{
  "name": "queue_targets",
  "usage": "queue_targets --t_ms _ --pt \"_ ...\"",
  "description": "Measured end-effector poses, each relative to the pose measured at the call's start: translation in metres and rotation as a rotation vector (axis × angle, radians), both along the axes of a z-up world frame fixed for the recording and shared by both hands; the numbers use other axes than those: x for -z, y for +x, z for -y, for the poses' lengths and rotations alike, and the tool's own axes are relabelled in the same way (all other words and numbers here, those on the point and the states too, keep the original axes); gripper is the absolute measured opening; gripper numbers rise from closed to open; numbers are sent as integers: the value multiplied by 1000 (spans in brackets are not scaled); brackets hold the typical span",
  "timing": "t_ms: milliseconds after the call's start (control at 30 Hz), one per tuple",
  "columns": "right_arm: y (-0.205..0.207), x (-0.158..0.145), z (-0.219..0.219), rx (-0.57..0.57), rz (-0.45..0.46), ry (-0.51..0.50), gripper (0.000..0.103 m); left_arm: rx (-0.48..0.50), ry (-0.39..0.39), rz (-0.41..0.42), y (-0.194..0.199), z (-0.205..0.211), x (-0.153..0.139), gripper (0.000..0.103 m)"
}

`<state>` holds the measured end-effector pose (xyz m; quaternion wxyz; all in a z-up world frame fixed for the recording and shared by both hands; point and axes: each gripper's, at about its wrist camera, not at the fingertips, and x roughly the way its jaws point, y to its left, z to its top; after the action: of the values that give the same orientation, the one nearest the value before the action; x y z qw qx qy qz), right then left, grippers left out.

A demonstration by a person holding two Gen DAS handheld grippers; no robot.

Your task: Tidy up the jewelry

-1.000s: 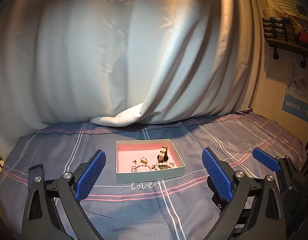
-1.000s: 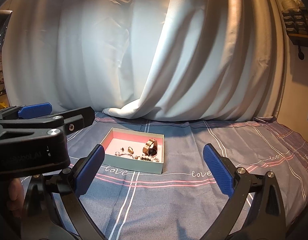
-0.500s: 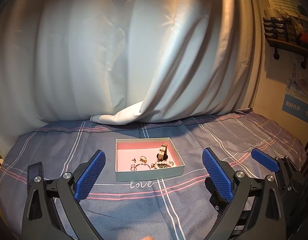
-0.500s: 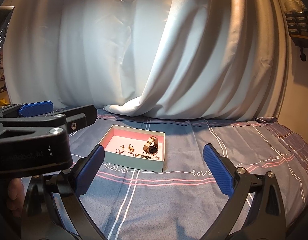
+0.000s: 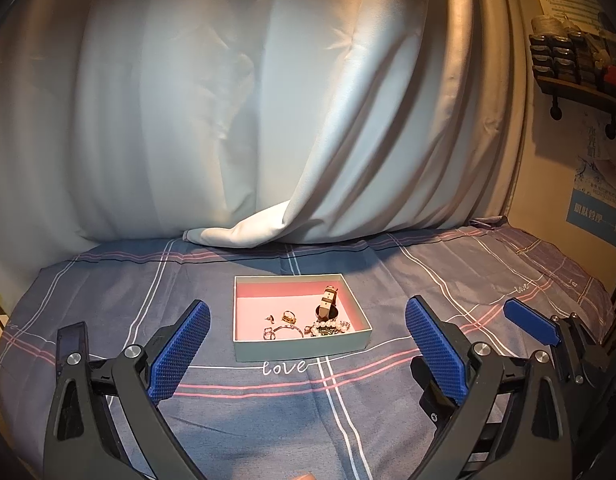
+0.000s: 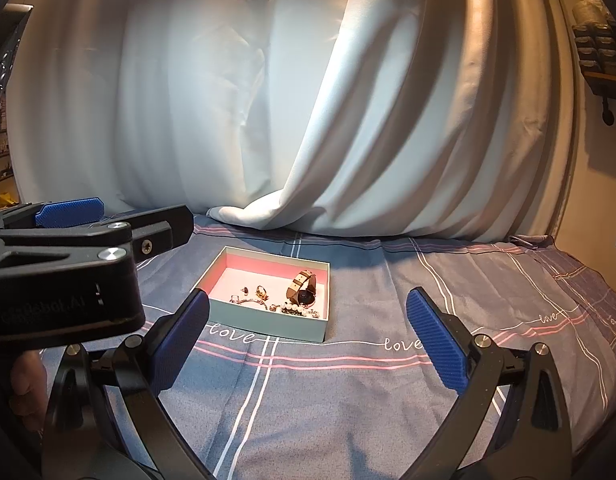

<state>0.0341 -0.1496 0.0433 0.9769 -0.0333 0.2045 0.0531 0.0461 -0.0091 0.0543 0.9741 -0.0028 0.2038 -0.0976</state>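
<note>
Fingers of the left gripper point(image 5: 307, 354) are standing spread wide and holding nothing, hovering above the bedsheet point(image 5: 107, 288) short of the box; fingers of the right gripper point(image 6: 308, 344) are likewise standing wide apart and empty, with the left gripper's body crossing the left of that view.

Item, box point(image 5: 303, 350): open, teal outside, pink inside, sitting on the bed ahead of both grippers. Contents, left to right, all lying along the near wall:
- small earring point(image 5: 270, 317), apart from the rest;
- ring point(image 5: 288, 316), just beside it;
- thin bangle point(image 5: 287, 330), near the front wall;
- bead bracelet point(image 5: 328, 326), touching other small pieces too tangled to tell apart;
- watch point(image 5: 327, 306), strap rising upright.

No jewelry is showing on the sheet outside the box; this fits either pieces waiting to be sorted or pieces already gathered.

Handling note, as judgement: any pick is calling for one piece at a time, fingers narrowing before descending, approaching from the open far side, since the near cluster is likely to snag.
</note>
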Motion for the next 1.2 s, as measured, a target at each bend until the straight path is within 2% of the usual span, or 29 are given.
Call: queue_targets --t_ms 467,900,1067,1200 --pt "1 2 0 -6 -9 -3 97 -6 -17 -19 1 -1 0 97" --pt "1 2 -2 -7 -14 -5 97 -7 -2 -29 3 0 1 97" --pt "1 3 -2 -10 -18 -7 97 -45 1 -30 5 0 2 97" --pt "3 4 -2 -14 -22 -8 97 -37 -5 -40 7 -2 2 97"
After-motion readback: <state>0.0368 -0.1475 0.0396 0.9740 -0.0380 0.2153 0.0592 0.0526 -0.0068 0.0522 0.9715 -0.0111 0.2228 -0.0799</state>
